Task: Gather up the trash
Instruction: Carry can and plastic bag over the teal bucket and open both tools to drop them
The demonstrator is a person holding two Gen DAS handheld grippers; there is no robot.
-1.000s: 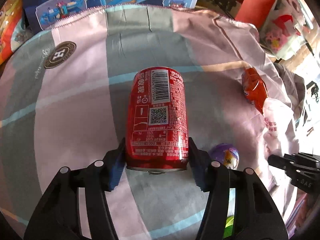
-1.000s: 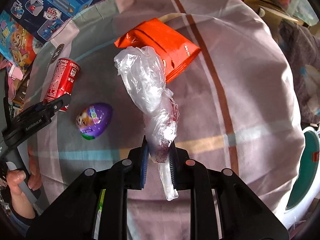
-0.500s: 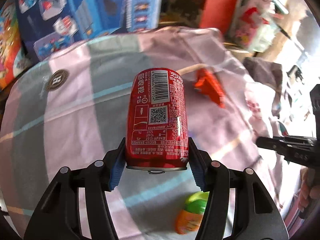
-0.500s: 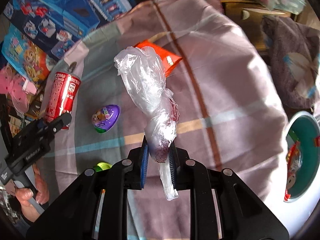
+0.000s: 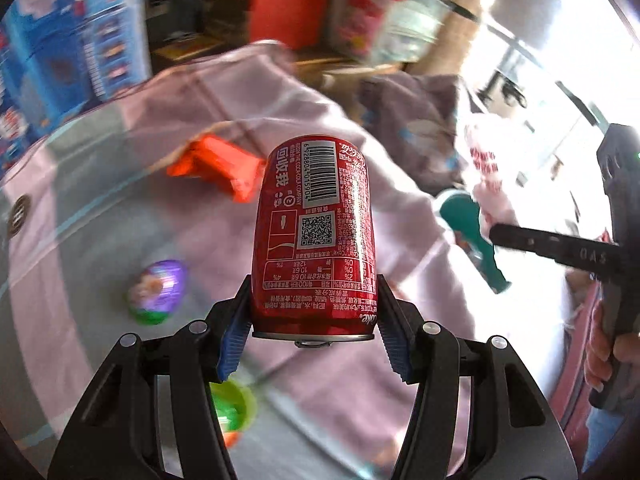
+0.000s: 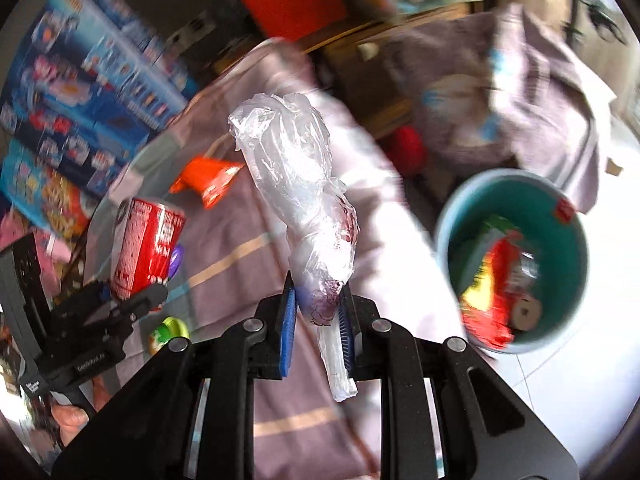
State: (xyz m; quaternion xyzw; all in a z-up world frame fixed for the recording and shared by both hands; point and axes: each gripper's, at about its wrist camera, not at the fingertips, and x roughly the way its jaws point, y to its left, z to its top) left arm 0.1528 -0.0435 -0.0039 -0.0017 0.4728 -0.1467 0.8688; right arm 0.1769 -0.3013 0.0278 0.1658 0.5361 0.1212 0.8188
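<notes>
A cloth-covered tabletop (image 5: 120, 208), its fabric pale pink and grey with thin stripes, fills most of both views and serves as the landmark. Beyond its far left edge stand blue toy boxes (image 6: 92, 92), blurred. Off its right edge, lower down on the bright floor, sits a teal bin (image 6: 576, 264) with red and yellow wrappers already inside. Above the tabletop, the left gripper (image 5: 314, 336) has its fingers clamped on the lower end of a red soda can (image 5: 316, 232), which is clear of the cloth with its barcode facing the camera. The right gripper (image 6: 316, 320), near the tabletop's right edge and close to the bin, has its fingers pressed together on a crumpled clear plastic bag (image 6: 296, 184); most of the bag stands up above the pads and a thin tail hangs below them. A person's hand (image 5: 600, 352) grips the right gripper's handle at the right of the left wrist view. Lying on the tabletop are an orange snack wrapper (image 5: 216, 164) toward the far side, a purple egg-shaped toy (image 5: 158, 292) nearer the middle, and a small green and orange item (image 5: 234, 404) close to the near edge, partly hidden behind the left fingers.
</notes>
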